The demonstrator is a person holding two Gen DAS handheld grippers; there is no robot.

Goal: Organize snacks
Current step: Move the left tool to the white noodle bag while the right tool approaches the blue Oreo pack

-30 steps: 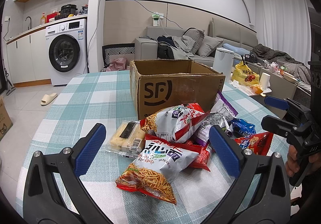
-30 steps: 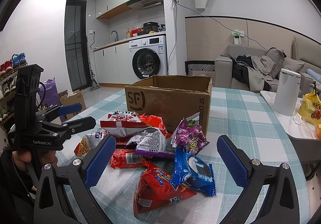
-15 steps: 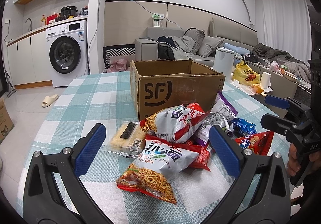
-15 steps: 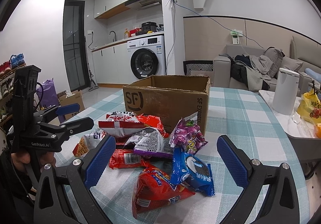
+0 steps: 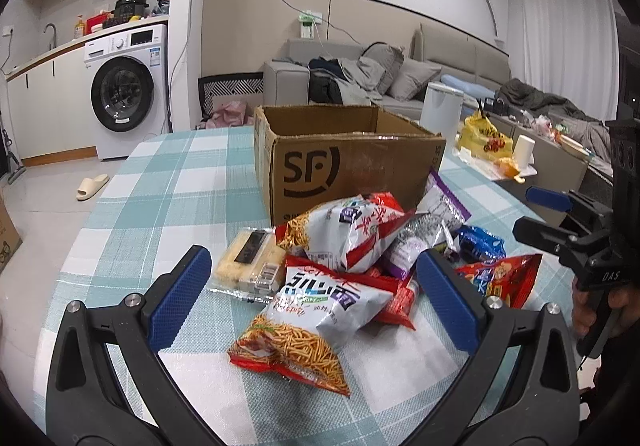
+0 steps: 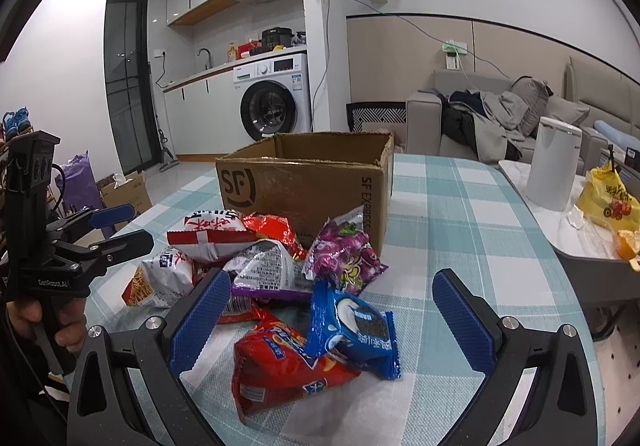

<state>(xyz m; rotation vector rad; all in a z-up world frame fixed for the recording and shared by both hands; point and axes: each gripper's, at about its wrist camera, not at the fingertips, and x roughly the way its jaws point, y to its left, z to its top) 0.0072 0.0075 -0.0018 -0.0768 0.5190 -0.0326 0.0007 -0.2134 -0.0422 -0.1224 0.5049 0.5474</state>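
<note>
A pile of snack bags lies on the checked tablecloth in front of an open cardboard box (image 5: pixel 352 162) (image 6: pixel 308 182). Nearest my left gripper (image 5: pixel 316 302) is a white and red noodle-snack bag (image 5: pixel 316 318), with a clear pack of cakes (image 5: pixel 250 266) to its left. My left gripper is open and empty, just short of the pile. My right gripper (image 6: pixel 332 322) is open and empty over a blue cookie pack (image 6: pixel 356 330) and a red bag (image 6: pixel 280 366). A purple candy bag (image 6: pixel 344 254) lies behind them.
A white kettle (image 6: pixel 554 166) and a yellow fruit bag (image 6: pixel 608 202) stand on a side table to the right. A sofa, a washing machine (image 5: pixel 124 90) and kitchen counter are behind the table. Each gripper shows at the edge of the other's view.
Both views have shifted very slightly; the grippers stay open and the snacks have not moved.
</note>
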